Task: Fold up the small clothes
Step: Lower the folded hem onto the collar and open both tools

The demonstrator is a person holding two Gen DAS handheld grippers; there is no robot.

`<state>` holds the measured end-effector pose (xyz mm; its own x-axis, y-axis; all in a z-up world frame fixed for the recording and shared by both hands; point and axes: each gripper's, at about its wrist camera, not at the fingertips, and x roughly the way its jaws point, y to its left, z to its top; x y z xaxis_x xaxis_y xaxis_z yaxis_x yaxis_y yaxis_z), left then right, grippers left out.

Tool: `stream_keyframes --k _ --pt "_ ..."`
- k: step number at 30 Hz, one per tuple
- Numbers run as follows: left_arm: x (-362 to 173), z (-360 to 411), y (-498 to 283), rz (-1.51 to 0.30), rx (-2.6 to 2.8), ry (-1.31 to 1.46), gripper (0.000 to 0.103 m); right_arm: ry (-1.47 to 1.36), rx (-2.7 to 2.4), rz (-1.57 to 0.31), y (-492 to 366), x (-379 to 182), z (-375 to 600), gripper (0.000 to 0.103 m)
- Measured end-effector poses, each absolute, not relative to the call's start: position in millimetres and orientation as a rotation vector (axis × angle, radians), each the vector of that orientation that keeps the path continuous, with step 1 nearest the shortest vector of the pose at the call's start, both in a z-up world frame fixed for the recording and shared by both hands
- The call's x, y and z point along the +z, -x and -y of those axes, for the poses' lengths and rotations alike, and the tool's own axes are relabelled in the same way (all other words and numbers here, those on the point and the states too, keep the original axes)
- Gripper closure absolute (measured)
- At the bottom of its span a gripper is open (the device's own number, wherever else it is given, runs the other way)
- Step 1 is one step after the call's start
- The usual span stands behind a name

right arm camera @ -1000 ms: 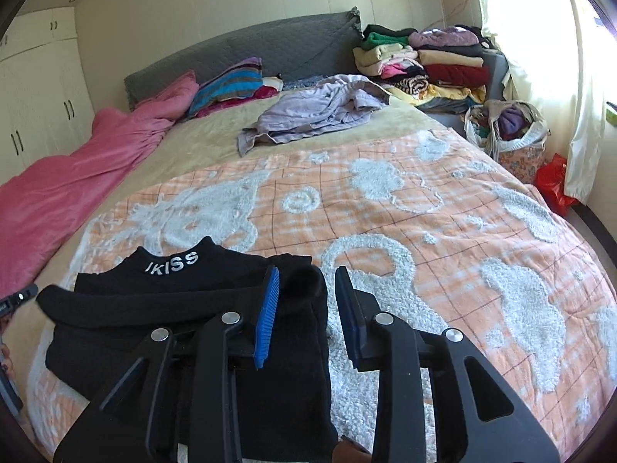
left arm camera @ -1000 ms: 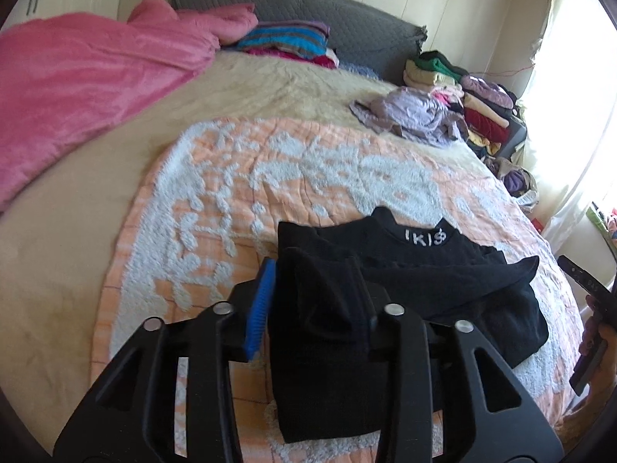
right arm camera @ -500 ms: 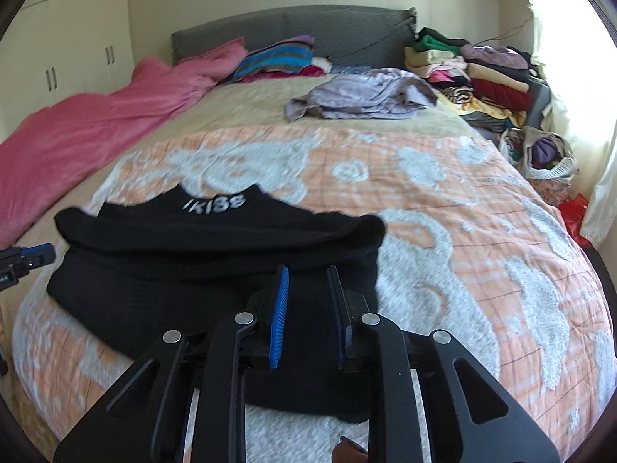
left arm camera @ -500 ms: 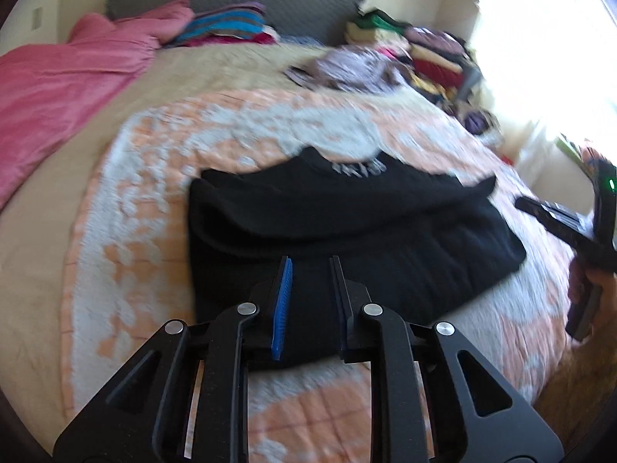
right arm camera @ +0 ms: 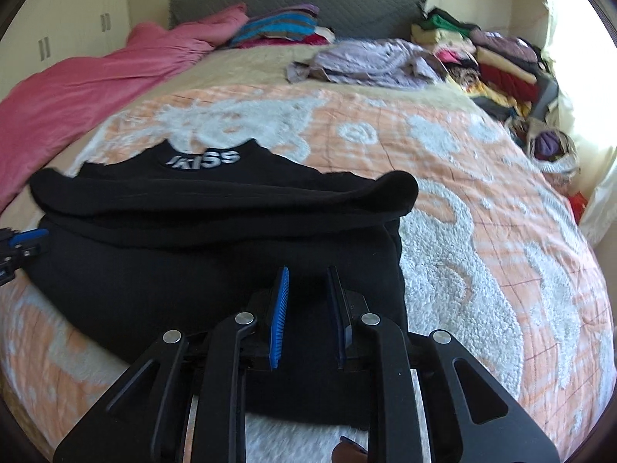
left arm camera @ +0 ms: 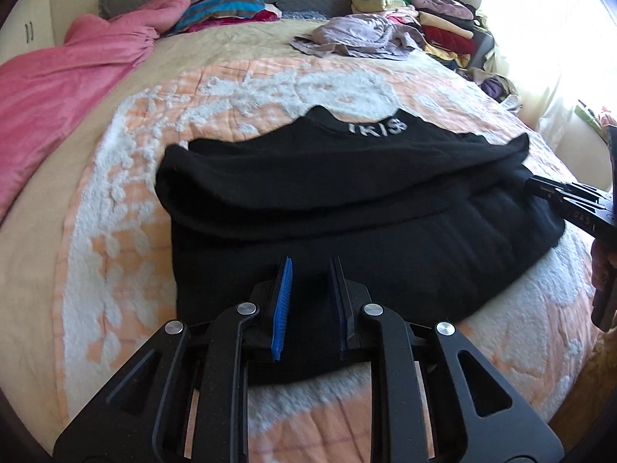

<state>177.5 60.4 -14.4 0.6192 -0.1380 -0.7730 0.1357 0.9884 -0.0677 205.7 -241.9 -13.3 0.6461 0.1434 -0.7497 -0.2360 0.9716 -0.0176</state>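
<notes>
The black top [left arm camera: 347, 208] is laid folded on the bed quilt [left arm camera: 115, 231]; left tongs [left arm camera: 310, 289] and right tongs [right arm camera: 308, 293] are held narrowly parted, gripping nothing.

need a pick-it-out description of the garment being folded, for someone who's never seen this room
On the bed, find the orange-and-white tufted bedspread covering its near half. The black knit sweater lies flat on it nearest the cameras, sleeves folded across. Unlike the crumpled lilac garment farther back, it is solid black with white KISS lettering at the collar.
</notes>
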Motion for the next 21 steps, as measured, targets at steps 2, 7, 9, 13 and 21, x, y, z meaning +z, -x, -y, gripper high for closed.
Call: stream_keyframes --k 2,7,9,13,21 --pt "-15.3 -62.3 -186.3 -0.894 -0.150 0.002 0.091 0.094 0.207 -0.862 -219.9 -19.8 244.2 0.084" --pt "-21.2 -64.3 -209.0 -0.905 -0.134 -0.014 0.090 0.078 0.206 -0.878 -242.8 -28.4 242.3 0.084" --pt "-22.8 -67.5 -220.1 -0.906 -0.126 -0.021 0.090 0.079 0.214 -0.878 -249.1 -27.4 241.3 0.084" --pt "-22.9 -79.4 -234.5 -0.910 -0.119 0.033 0.090 0.052 0.233 -0.880 -262.9 -21.9 243.4 0.084" --pt "-16.1 -109.4 -251.9 -0.875 -0.042 0.083 0.083 0.024 0.190 -0.873 -290.4 -20.9 253.3 0.084"
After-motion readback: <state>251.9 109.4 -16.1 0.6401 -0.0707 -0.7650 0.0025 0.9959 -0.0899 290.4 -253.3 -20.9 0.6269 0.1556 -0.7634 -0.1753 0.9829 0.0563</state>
